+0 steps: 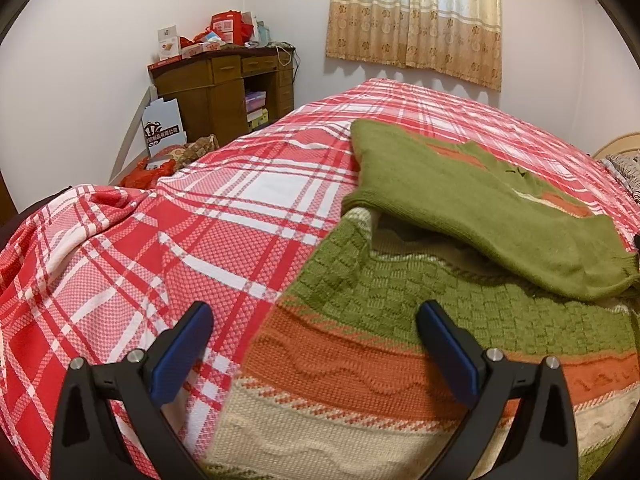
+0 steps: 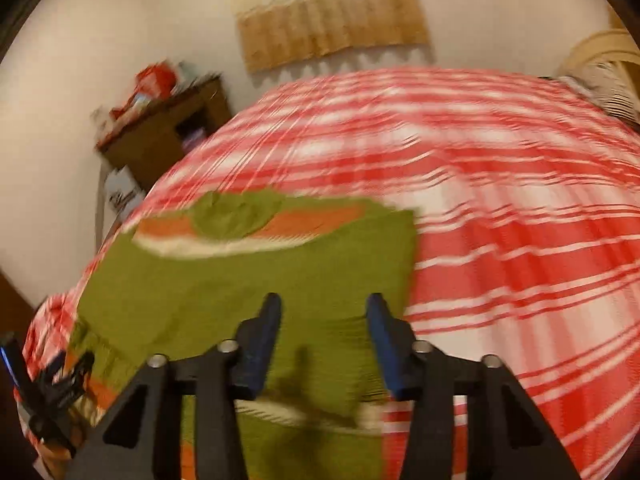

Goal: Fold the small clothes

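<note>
A small knitted sweater point(image 1: 400, 300) in green, orange and cream lies on the red plaid bedspread point(image 1: 224, 216). A plain green part point(image 1: 480, 208) of it is folded over the patterned body. My left gripper point(image 1: 316, 316) is open wide just above the sweater's orange and cream bands, with nothing between its fingers. In the blurred right wrist view, my right gripper point(image 2: 323, 308) hovers open over the green sweater point(image 2: 248, 280) near its right edge. Its pads press on nothing. The left gripper point(image 2: 44, 392) shows at that view's lower left.
A wooden desk point(image 1: 224, 88) piled with red boxes stands in the far left corner, with a white carton point(image 1: 164, 124) and red bags on the floor beside it. A beige curtain point(image 1: 416, 20) hangs behind the bed. A headboard point(image 1: 616, 144) and striped pillow lie at right.
</note>
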A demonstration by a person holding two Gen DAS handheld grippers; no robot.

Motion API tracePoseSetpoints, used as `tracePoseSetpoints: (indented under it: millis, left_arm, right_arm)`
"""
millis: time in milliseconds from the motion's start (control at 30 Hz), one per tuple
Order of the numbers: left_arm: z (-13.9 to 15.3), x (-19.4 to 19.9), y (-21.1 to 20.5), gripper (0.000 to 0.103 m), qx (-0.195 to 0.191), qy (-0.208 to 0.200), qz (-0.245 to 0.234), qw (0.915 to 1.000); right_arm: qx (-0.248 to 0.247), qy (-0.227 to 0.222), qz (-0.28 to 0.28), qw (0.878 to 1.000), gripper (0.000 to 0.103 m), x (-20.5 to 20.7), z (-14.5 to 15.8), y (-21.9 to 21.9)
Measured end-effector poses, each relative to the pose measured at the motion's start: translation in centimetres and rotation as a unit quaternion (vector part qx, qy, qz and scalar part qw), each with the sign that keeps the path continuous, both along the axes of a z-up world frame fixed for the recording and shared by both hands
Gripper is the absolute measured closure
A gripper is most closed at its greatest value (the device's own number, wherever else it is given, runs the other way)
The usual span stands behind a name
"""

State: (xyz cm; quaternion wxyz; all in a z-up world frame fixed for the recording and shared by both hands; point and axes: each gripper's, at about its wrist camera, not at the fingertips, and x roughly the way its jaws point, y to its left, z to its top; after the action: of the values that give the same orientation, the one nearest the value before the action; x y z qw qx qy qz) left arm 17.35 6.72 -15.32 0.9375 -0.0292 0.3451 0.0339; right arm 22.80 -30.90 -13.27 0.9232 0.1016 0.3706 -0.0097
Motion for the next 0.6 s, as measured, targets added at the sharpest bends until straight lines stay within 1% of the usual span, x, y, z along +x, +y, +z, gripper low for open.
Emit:
tracePoseSetpoints:
  millis: [67, 133, 333, 433, 533, 600]
  left_arm:
    - [0.0, 0.0, 0.0, 0.000, 0.001, 0.000, 0.001, 1.0000]
    - [0.0, 0.1, 0.0, 0.000, 0.003, 0.001, 0.002, 1.0000]
    - [-0.1, 0.0, 0.0, 0.000, 0.004, 0.001, 0.002, 1.0000]
    - [-0.1, 0.0, 0.0, 0.000, 0.004, 0.001, 0.002, 1.0000]
    - [-0.1, 0.0, 0.0, 0.000, 0.003, 0.001, 0.002, 1.0000]
    - [-0.1, 0.1, -0.1, 0.000, 0.004, 0.001, 0.002, 1.0000]
  right_arm:
    - [-0.018, 0.040, -0.006, 0.999, 0.067, 0.9, -2.4, 0.8]
    - [-0.027, 0.023, -0.016, 0.999, 0.067, 0.8, -2.7, 0.8]
    - [-0.055, 0.021, -0.027, 0.998, 0.067, 1.5, -2.4, 1.0]
    - [-0.046, 0.016, -0.027, 0.998, 0.067, 1.5, -2.1, 1.0]
    - [-0.011, -0.008, -0.024, 1.000, 0.067, -0.5, -0.6, 1.0]
    - [0.001, -0.028, -0.020, 0.999, 0.067, -2.7, 0.9, 1.1]
